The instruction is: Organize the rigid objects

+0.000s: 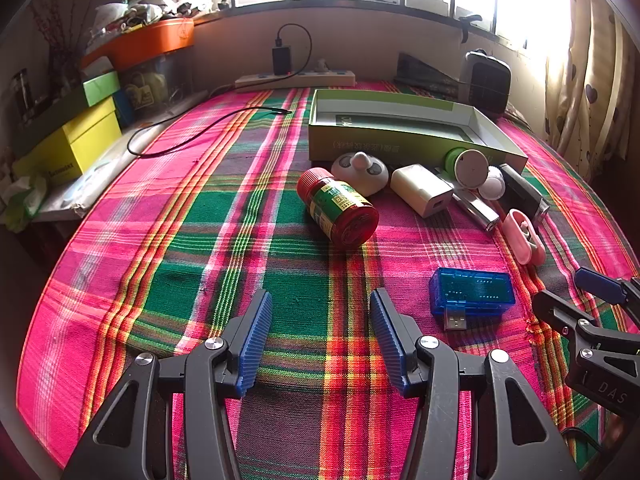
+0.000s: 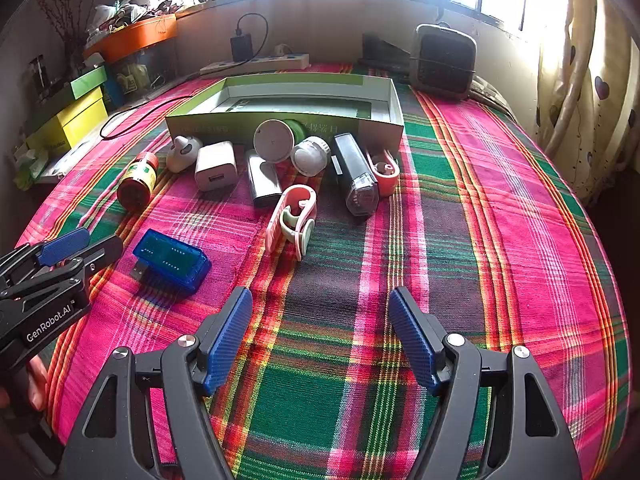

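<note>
On the plaid cloth (image 2: 500, 208) the red bottle (image 1: 338, 208) lies, cap seemingly toward the box (image 1: 400, 136); both claws gape empty.

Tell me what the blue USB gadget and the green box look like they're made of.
Blue USB gadget: probably translucent glossy plastic, since parts show through its shell, with a metal plug. Green box: likely printed matte cardboard, judging by its thin folded walls.

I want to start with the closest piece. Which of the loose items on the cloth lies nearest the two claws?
The blue translucent USB gadget. It lies alone on the cloth, well ahead of the cluster by the green box, nearest both claws.
</note>
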A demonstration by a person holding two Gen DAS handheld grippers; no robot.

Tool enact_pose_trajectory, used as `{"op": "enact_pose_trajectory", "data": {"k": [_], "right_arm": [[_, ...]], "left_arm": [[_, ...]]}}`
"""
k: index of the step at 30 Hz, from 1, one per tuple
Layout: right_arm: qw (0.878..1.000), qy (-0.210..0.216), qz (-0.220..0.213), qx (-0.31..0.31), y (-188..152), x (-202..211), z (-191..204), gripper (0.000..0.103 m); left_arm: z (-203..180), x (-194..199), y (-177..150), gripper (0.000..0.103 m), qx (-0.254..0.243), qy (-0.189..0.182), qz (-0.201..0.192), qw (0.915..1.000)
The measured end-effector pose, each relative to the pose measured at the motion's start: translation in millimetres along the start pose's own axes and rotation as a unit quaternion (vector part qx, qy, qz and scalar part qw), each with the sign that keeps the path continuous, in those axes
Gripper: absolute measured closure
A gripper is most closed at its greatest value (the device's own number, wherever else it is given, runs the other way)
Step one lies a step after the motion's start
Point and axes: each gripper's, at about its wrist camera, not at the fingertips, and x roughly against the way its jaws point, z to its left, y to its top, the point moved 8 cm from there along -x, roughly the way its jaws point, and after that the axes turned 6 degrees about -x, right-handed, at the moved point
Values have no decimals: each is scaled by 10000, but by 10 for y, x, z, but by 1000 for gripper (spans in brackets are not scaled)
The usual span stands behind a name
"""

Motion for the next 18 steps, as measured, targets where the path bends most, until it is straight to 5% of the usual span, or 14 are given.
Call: {"op": "enact_pose_trajectory", "data": {"k": [18], "right_arm": [[10000, -1, 1, 2, -2, 4, 4, 32]], "left_arm": [[7, 0, -2, 53, 57, 54, 7, 10000]]}}
